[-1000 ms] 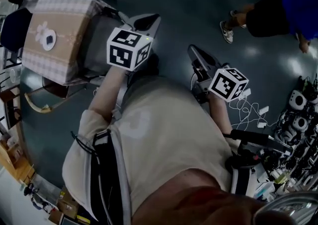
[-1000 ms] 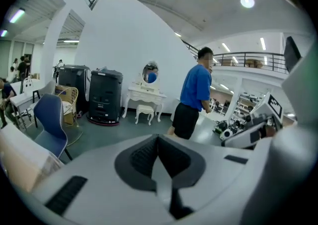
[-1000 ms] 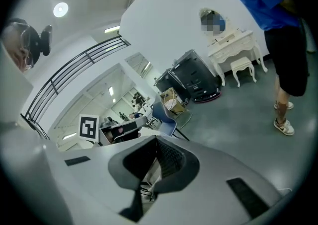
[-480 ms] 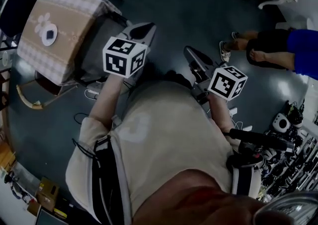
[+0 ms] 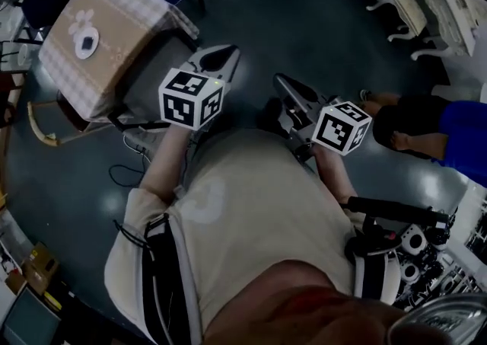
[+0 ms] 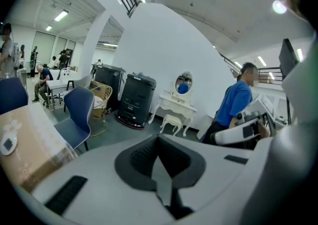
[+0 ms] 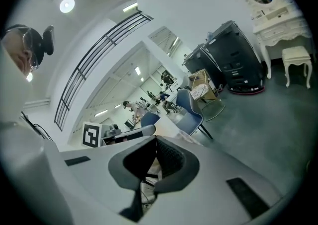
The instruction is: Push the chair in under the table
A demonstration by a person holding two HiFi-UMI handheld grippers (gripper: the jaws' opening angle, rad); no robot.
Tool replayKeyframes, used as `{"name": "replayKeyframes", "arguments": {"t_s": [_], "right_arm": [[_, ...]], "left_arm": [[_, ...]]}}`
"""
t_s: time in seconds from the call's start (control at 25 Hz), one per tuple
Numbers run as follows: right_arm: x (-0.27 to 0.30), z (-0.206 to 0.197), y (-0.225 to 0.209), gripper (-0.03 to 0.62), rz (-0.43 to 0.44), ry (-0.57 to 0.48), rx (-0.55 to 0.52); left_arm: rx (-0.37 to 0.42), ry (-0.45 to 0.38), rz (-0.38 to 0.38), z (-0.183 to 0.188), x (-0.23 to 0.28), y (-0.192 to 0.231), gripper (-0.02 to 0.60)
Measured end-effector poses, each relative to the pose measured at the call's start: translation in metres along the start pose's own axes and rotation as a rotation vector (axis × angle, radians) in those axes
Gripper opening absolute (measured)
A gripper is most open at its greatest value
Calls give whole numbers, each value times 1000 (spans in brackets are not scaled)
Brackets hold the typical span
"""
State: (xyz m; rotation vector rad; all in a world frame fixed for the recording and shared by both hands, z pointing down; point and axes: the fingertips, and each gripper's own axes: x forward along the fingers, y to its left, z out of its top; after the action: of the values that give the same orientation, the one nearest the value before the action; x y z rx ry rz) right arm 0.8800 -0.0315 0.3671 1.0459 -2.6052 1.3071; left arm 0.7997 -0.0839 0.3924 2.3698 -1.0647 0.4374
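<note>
Grey chair [image 5: 150, 69]: stands at the near right side of the table [image 5: 91, 39]. The seat appears to be outside the table edge, but how far it overlaps cannot be told.
Table: far left, checked cloth on top.
Blue chair [image 6: 77, 114]: at the far side of the table, apart from both grippers.
Left gripper [image 5: 221, 54]: jaws together, nothing between them. It is held in the air near the chair, with no contact visible.
Right gripper [image 5: 285, 86]: jaws together, empty. It is right of the left gripper, over bare floor and apart from the chair.
Done: judged as nothing so far. The chair is not yet pushed in.
Left: bring the closed grippers to the chair, then push it toward the table until the seat goes under.
</note>
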Motion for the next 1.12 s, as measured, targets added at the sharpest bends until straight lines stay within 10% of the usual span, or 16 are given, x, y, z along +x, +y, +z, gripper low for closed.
{"name": "replayKeyframes", "arguments": {"t_s": [1.12], "right_arm": [[-47,135,-160,12,174,112,-15]], "left_arm": [[39,43,237,91,161,-35,9]]}}
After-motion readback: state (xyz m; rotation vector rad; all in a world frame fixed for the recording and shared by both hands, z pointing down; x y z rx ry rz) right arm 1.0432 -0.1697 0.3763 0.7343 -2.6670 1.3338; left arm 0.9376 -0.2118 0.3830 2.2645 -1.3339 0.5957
